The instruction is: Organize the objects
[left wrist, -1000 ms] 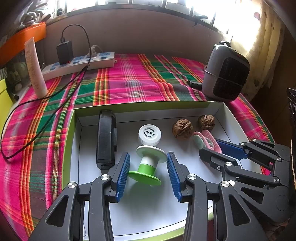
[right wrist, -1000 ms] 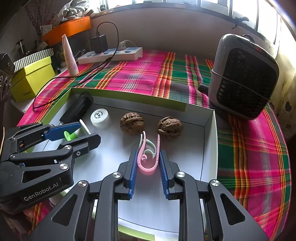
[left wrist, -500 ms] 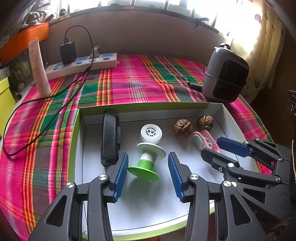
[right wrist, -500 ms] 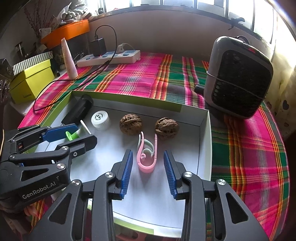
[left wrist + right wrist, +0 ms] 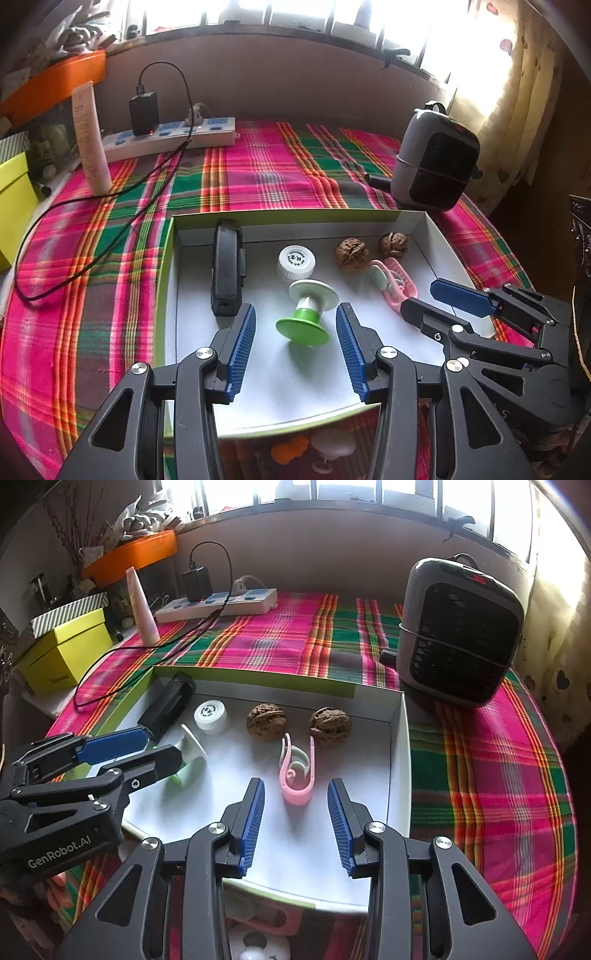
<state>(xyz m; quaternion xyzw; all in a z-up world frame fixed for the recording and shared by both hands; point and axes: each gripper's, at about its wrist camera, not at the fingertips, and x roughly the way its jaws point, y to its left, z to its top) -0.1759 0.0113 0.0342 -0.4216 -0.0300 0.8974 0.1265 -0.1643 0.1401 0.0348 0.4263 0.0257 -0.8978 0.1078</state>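
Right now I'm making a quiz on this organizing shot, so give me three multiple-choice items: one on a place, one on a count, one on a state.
1. Where does the pink clip lie?
A. on the plaid cloth
B. in the white tray
C. on the yellow box

2. How many walnuts are in the tray?
A. one
B. two
C. four

3. How is the right gripper?
A. shut on the clip
B. shut on a walnut
C. open, holding nothing

Key: 1 B, the clip rests on the tray floor. 2 B, walnuts sit side by side. 3 C, its jaws stand apart, on either side of the clip's near end, not touching it.
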